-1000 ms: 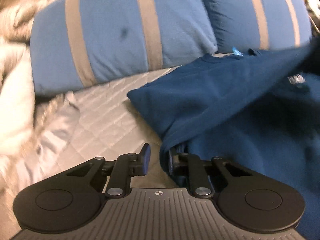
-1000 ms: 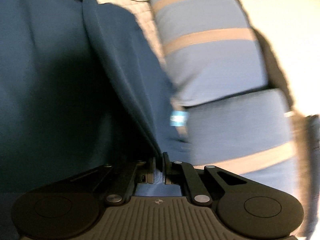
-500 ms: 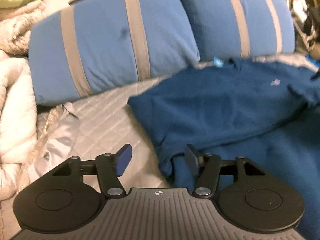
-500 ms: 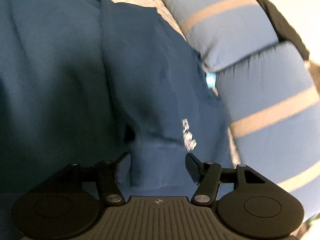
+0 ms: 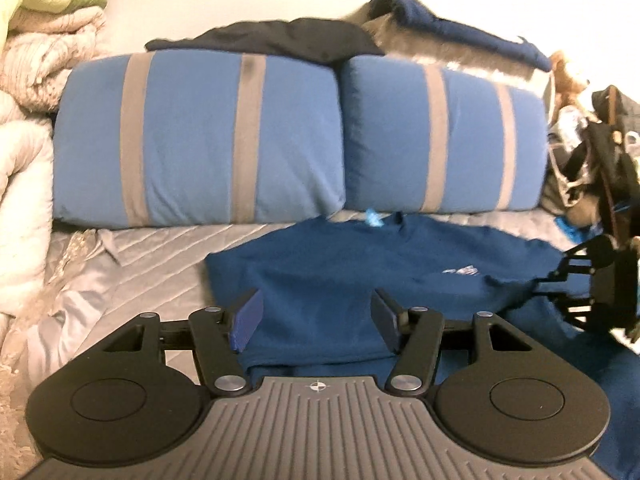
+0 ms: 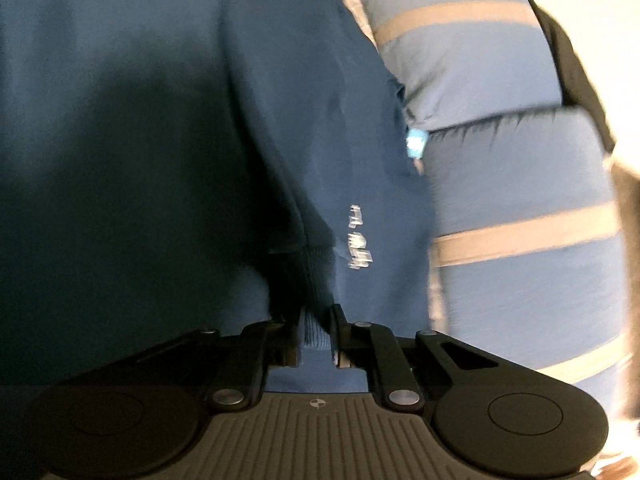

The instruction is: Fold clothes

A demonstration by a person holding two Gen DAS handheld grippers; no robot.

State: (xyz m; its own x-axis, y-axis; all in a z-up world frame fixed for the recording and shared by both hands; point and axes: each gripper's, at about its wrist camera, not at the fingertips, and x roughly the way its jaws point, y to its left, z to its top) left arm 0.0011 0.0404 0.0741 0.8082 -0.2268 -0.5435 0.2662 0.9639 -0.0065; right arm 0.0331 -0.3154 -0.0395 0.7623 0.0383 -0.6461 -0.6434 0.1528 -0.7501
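A dark blue sweatshirt (image 5: 360, 264) lies spread on the grey quilted bed, collar toward the pillows, a small white logo (image 5: 460, 270) on its chest. My left gripper (image 5: 314, 320) is open and empty, hovering over the sweatshirt's left part. My right gripper (image 6: 316, 334) is shut on a ribbed cuff (image 6: 318, 320) of the sweatshirt (image 6: 160, 120), beside the white logo (image 6: 360, 240). The right gripper also shows in the left wrist view (image 5: 584, 280), at the sweatshirt's right edge.
Two blue pillows with grey stripes (image 5: 200, 140) (image 5: 440, 140) stand behind the sweatshirt. Dark clothes (image 5: 280, 40) lie on top of them. A white comforter (image 5: 24, 200) is piled at the left. A cluttered heap with a bag (image 5: 592, 168) sits at the right.
My left gripper let go of the sweatshirt, opened wide and pulled back. My right gripper opened half a second ago and has shut again on the ribbed cuff.
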